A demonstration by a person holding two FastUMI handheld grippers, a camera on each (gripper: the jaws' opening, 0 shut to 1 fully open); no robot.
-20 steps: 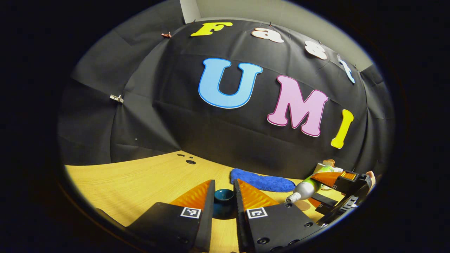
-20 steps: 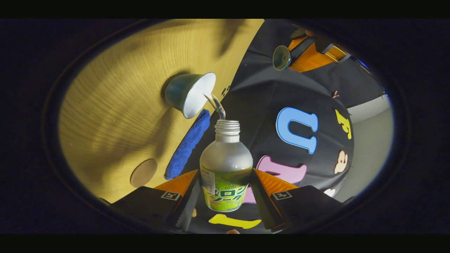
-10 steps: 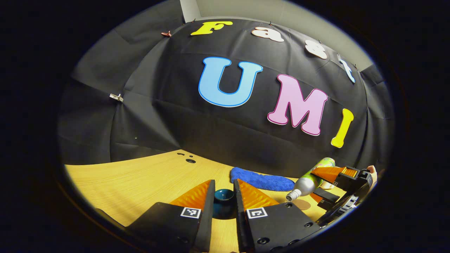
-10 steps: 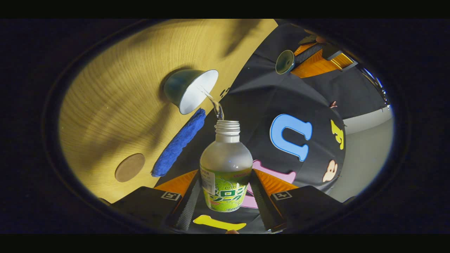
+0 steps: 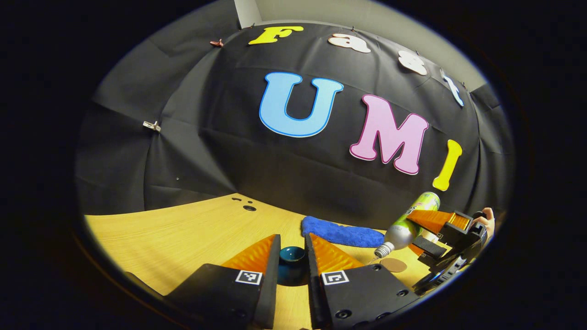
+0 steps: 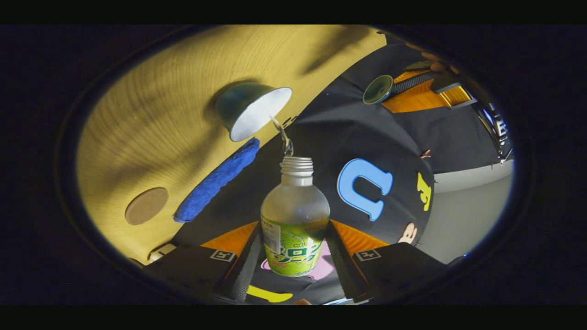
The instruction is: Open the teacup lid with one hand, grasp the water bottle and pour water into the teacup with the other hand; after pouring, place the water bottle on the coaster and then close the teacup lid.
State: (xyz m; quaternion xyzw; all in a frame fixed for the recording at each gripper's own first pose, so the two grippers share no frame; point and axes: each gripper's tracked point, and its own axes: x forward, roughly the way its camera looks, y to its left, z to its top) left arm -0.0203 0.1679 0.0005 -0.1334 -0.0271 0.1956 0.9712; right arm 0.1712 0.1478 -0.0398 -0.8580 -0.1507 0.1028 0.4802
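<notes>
Bottle (image 6: 295,220) sits pinched between the fingers of my right hand-held gripper (image 6: 293,256), tipped so a thin stream leaves its open mouth and falls into the cup (image 6: 250,111) ahead and to the left on the desk (image 6: 151,123). My left hand-held gripper (image 5: 292,268) is clamped on the lid (image 5: 291,263), held off to the side. I judge the pour wants a steady tilt, stream kept inside the rim. Coaster (image 6: 146,206) lies beside the blue cloth (image 6: 215,178), left of my right fingers.
</notes>
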